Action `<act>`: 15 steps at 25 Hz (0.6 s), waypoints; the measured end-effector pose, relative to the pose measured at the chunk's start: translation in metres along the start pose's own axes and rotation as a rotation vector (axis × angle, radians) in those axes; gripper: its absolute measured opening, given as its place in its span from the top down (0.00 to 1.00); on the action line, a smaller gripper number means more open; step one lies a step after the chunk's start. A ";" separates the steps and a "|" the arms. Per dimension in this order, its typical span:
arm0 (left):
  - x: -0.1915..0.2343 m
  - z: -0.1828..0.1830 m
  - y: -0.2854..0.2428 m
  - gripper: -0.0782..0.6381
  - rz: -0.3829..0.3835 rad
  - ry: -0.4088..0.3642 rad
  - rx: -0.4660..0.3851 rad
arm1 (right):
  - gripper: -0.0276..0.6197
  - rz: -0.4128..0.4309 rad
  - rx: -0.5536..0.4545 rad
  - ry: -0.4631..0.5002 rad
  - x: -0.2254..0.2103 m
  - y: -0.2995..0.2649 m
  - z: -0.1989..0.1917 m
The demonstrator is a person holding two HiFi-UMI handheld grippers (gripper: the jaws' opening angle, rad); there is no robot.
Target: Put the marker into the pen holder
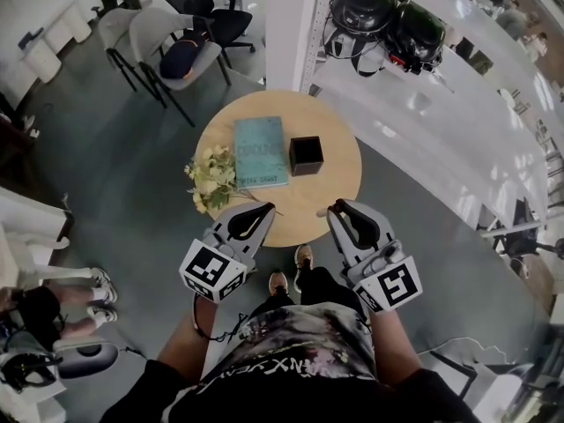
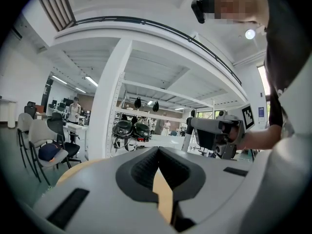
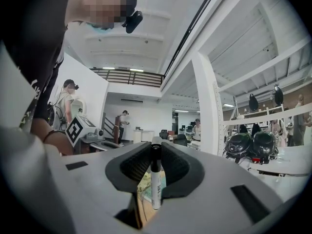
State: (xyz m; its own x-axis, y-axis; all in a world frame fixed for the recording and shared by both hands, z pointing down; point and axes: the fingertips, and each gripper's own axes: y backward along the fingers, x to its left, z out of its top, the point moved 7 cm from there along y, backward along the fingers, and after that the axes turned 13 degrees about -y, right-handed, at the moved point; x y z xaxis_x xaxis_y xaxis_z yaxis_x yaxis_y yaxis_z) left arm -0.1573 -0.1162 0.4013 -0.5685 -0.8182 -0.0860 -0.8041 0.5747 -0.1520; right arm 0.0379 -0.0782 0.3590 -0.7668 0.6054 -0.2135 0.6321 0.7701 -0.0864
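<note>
The black square pen holder point(image 1: 306, 155) stands right of centre on the round wooden table point(image 1: 339, 161). In the right gripper view, a white marker with a black cap point(image 3: 155, 184) stands upright between the jaws, and my right gripper point(image 3: 155, 147) is shut on it. In the head view that gripper point(image 1: 337, 206) hovers over the table's near edge, a short way in front of the holder. My left gripper point(image 1: 264, 208) is level with it on the left, its jaw tips meeting with nothing between them point(image 2: 158, 152).
A teal book point(image 1: 261, 152) lies left of the holder, with a bunch of pale flowers point(image 1: 211, 176) at the table's left edge. Chairs point(image 1: 167, 42) stand at the far left. A white shelf with dark helmets point(image 1: 388, 16) runs along the right. A person's legs point(image 1: 53, 298) are at the left.
</note>
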 end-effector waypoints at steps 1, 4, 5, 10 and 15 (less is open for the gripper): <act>0.001 -0.001 -0.002 0.87 0.000 0.000 0.001 | 0.86 0.002 -0.002 0.001 -0.002 -0.002 0.000; 0.005 -0.003 -0.009 0.87 0.002 -0.004 0.003 | 0.86 0.008 -0.007 0.002 -0.009 -0.008 -0.001; 0.007 -0.004 -0.012 0.87 0.005 -0.005 0.004 | 0.86 0.011 -0.010 0.002 -0.012 -0.011 -0.001; 0.019 -0.003 -0.028 0.87 0.019 -0.009 0.006 | 0.86 0.027 -0.018 0.006 -0.030 -0.026 0.001; 0.031 0.002 -0.049 0.87 0.029 -0.021 0.011 | 0.86 0.047 -0.027 0.007 -0.050 -0.040 0.007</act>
State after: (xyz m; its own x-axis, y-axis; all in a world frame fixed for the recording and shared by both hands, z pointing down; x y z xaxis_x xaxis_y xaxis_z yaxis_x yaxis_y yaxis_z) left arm -0.1351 -0.1692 0.4042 -0.5881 -0.8011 -0.1108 -0.7851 0.5984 -0.1595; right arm 0.0523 -0.1407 0.3663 -0.7372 0.6423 -0.2097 0.6642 0.7458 -0.0506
